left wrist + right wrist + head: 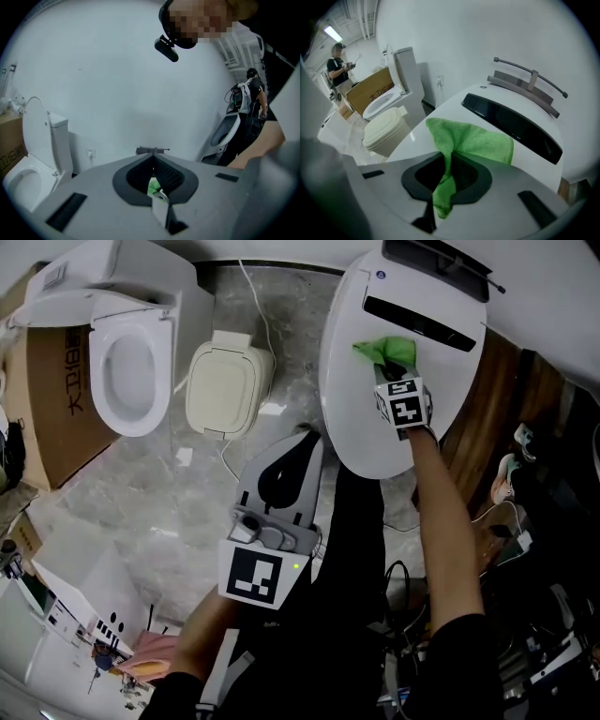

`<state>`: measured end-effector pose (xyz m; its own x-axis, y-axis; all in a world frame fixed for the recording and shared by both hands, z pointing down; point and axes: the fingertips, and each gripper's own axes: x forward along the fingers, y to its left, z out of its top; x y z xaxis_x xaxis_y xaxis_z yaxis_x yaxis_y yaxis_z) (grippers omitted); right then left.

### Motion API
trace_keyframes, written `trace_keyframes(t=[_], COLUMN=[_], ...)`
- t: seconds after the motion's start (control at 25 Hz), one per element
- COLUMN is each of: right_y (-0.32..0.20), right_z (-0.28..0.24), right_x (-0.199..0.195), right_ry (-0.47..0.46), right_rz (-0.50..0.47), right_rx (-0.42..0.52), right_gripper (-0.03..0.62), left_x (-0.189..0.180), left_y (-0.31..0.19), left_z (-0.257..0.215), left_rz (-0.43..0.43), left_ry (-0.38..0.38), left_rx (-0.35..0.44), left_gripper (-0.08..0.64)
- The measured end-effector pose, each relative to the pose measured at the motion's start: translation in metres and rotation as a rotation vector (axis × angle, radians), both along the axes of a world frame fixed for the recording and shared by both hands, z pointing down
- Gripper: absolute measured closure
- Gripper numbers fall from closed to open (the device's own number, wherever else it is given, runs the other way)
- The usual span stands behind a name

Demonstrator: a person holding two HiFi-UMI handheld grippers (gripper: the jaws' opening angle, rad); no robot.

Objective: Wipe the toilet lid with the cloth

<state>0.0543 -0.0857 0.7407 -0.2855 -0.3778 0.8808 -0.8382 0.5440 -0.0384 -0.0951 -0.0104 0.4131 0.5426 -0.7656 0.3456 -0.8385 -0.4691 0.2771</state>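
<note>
The cloth (pixel 377 351) lies on the far part of the toilet lid (pixel 361 409), at right, pinched in the right gripper (pixel 396 368). A small closed toilet (pixel 225 385) stands left of the lid, an open toilet (pixel 127 362) farther left.

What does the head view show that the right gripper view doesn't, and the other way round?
Only the head view shows the left gripper, jaws together and empty, held clear of the cloth, and the person's right arm. Only the right gripper view shows the right gripper with its jaws shut on the green cloth, and a person standing far behind. Both show the white toilet lid with the cloth lying on it, the open toilet and the cardboard box.
</note>
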Motion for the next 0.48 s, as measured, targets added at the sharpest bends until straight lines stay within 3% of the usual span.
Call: trace_keyframes(t=[0.24,0.48], right_y=[0.058,0.120], right_z=[0.011,0.022], right_x=[-0.025,-0.046], right_ry=[0.046,0.086], right_rz=[-0.188,-0.394], right_rx=[-0.016,-0.025], right_gripper=[0.546,0.546], left_x=[-0.010,-0.018], left_y=[0.011,0.026], left_z=[0.002,0.008], left_rz=[0.009,-0.038], left_ry=[0.002,0.008], left_rx=[-0.002,-0.010], left_gripper=[0.552,0.552])
